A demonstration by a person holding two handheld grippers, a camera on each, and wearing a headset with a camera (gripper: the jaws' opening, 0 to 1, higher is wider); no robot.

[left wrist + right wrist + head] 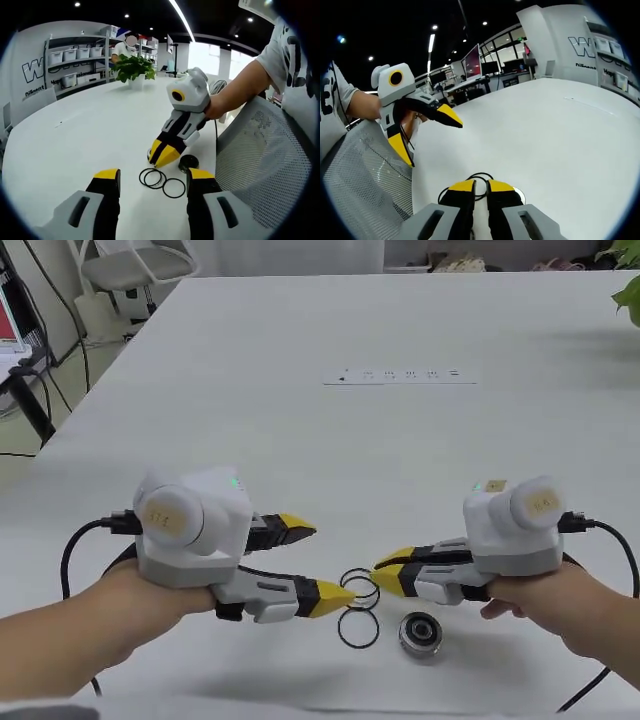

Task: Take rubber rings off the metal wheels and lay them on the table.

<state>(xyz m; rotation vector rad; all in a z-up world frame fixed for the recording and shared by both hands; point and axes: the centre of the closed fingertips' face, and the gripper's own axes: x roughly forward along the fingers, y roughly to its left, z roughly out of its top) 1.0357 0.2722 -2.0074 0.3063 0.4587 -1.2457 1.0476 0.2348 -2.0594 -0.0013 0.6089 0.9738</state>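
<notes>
Lying on the white table (400, 460), three thin black rubber rings (358, 609) are seen already off beside a small round metal wheel (421, 632), little judged left; left gripper (328, 561) spread wide, right gripper (377, 575) closed.

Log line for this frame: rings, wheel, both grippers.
rubber rings: three, flat on table | metal wheel: beside rings, not gripped | left gripper: open, near rings | right gripper: shut, tips by rings
</notes>
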